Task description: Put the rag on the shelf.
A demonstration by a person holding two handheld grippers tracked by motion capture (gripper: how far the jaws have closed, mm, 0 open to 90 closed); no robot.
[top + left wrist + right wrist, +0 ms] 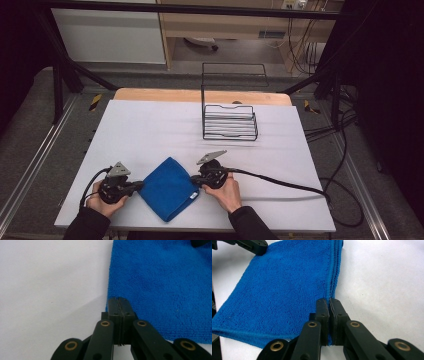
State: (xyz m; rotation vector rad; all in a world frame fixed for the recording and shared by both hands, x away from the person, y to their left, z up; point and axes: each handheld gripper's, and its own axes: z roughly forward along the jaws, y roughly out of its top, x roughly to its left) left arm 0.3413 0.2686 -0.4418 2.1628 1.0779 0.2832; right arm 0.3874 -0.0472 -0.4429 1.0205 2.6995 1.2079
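A folded blue cloth [167,187] lies flat on the white table top [150,130], near the front edge, turned like a diamond. My left gripper [141,186] is at its left corner and my right gripper [194,181] at its right corner, each held low in a hand. In the left gripper view the jaws [119,300] are pressed together on the cloth's [162,285] edge. In the right gripper view the jaws [329,301] are closed over the stitched edge of the cloth [287,290], with blue showing between the pads. The left gripper's tip [254,245] sits at the far corner.
A black wire rack [230,122] with a tall back frame stands on the table behind and to the right of the cloth. A thick black cable [280,182] trails right from my right gripper across the table. A wooden strip [200,95] borders the far edge.
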